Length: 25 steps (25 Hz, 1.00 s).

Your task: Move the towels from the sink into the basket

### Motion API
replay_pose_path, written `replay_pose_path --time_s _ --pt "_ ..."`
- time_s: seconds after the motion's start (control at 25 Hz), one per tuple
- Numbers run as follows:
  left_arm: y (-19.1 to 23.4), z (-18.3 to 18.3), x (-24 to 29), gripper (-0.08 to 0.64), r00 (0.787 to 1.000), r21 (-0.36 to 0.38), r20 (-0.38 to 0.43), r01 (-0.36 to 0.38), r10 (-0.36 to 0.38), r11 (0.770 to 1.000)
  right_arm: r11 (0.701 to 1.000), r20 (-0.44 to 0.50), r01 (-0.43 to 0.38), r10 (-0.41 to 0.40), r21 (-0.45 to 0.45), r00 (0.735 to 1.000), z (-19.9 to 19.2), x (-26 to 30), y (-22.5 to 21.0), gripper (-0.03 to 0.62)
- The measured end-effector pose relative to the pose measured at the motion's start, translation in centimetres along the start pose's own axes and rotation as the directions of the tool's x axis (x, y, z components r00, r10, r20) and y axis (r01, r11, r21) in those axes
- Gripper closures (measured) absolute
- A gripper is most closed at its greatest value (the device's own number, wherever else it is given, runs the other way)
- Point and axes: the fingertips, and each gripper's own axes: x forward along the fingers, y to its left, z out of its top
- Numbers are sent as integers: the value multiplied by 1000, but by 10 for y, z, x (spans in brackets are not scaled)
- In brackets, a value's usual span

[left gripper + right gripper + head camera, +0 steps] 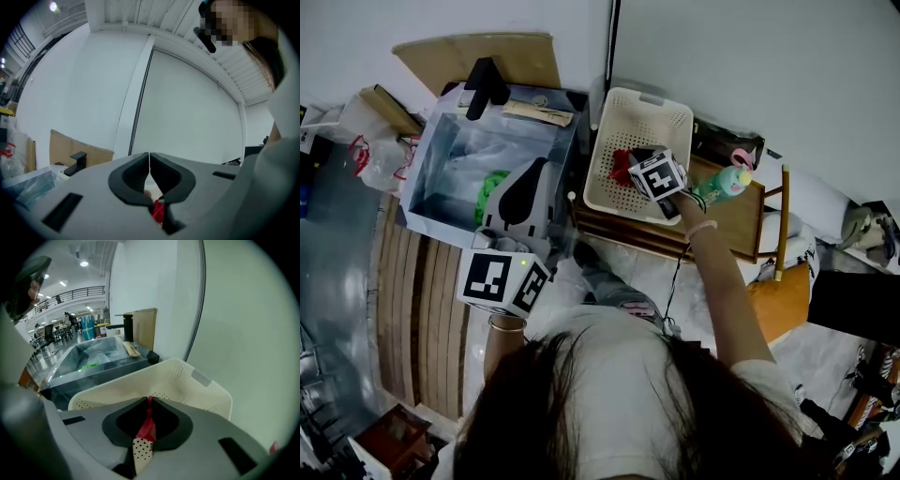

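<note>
Right tongs (149, 401) are pressed onto a red towel (146, 427). I can see the cloth caught in the seam between the two dark pads, with a fold of it hanging below them. From the head view those tongs are angled down over the cream perforated basket (675, 122), and the red cloth sits inside its walls at the near left of the floor. The basket stands on a wooden surface (736, 220), right beside the sink (420, 178).

Over to the left tongs (149, 157): pads pressed together, tips meeting in a thin line, nothing caught at the tips. A speck of red shows low behind the pads, but I can't tell what it is. They point out level toward the white wall. In the head view they hang over the sink's near right corner.

Inside the sink a green towel (492, 183) lies against the right wall, partly hidden by the left tongs. A black faucet (485, 86) stands at the sink's far edge, with a sheet of cardboard (487, 56) leaning on the wall behind it.
</note>
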Motion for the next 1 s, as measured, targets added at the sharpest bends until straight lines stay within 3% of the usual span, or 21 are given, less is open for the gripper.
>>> replay_pose_path --time_s 0.16,0.32,0.64,0.8,1.0 --pt "5 -2 -3 549 1000 0 -8 -13 13 1000 1000 -62 -23 24 21 998 -19 14 5 518" --pt "8 -2 -7 549 1000 1 -11 -24 24 1000 998 -14 -21 22 65 1000 -11 7 6 431" --pt "15 3 -24 549 997 4 6 -75 75 997 994 183 0 -20 109 983 35 -38 16 453" --pt "19 4 -34 549 994 13 18 -108 108 994 994 283 9 -39 108 958 60 -67 29 519" --pt "23 2 -50 549 988 31 17 -157 156 987 995 381 -8 -30 97 924 83 -101 56 544"
